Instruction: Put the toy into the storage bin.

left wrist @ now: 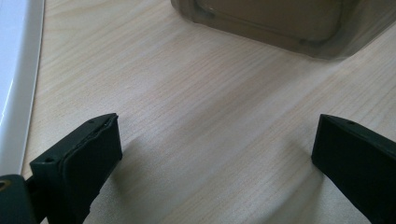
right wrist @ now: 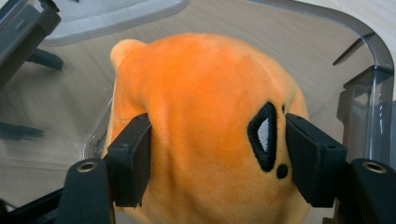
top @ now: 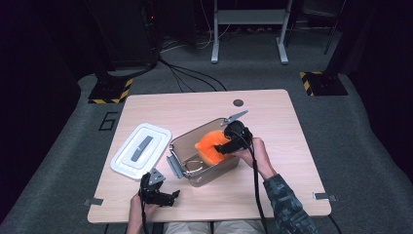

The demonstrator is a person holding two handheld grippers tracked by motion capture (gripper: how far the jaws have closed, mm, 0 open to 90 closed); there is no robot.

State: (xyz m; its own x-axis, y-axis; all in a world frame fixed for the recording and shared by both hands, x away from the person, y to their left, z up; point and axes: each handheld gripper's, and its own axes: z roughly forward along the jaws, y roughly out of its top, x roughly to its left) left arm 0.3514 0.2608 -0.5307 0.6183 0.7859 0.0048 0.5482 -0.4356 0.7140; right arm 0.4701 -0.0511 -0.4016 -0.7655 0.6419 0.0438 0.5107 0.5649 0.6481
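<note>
Plush [right wrist: 205,116], orange with a black-rimmed eye, sits in the bin [top: 195,168], squeezed by the right gripper [right wrist: 217,158]; left gripper [left wrist: 217,154] gapes empty.

The orange plush toy [right wrist: 205,116] runs off the bottom edge, so its lower part is cut off. The clear box [left wrist: 285,23] is cut off at the top.

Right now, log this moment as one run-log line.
right gripper: shut on orange plush toy | toy: in clear bin | left gripper: open over table | lid: off
</note>
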